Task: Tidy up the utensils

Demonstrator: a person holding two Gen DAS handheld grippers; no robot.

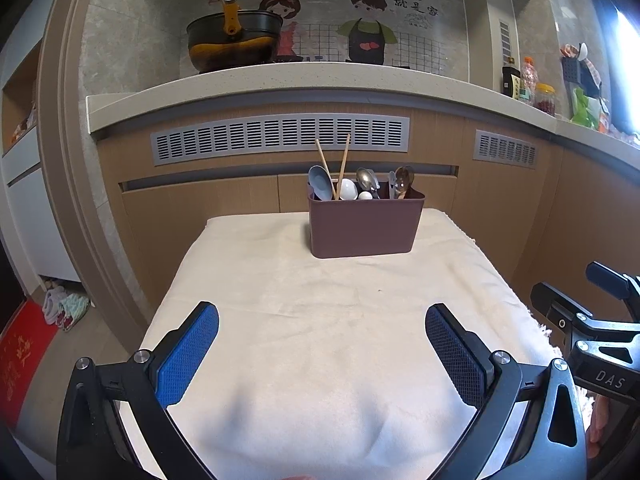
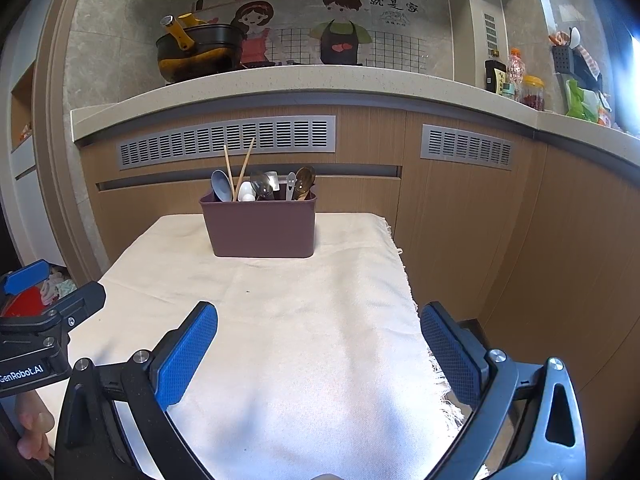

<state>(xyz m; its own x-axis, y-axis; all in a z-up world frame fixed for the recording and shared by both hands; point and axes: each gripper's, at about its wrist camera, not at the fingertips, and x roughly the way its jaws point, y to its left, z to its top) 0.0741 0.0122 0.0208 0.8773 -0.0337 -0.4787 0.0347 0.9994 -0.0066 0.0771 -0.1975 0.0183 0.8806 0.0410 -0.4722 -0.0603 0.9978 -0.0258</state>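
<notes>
This is a home kitchen. A pale stone counter [image 1: 280, 76] runs along wood-fronted cabinets [image 1: 500, 216] with grey vent grilles [image 1: 280, 138]. On it sits a black wok with a yellow handle [image 1: 234, 42], and to the right stand a dark sauce bottle [image 2: 495, 76] and a jar with a yellow lid [image 2: 532, 94]. A cartoon sticker of a boy and girl in aprons [image 1: 332, 26] covers the tiled wall behind. A cloth-covered bench [image 1: 320, 320] carries a brown utensil holder [image 1: 365, 224] filled with spoons and chopsticks [image 1: 334, 168].
</notes>
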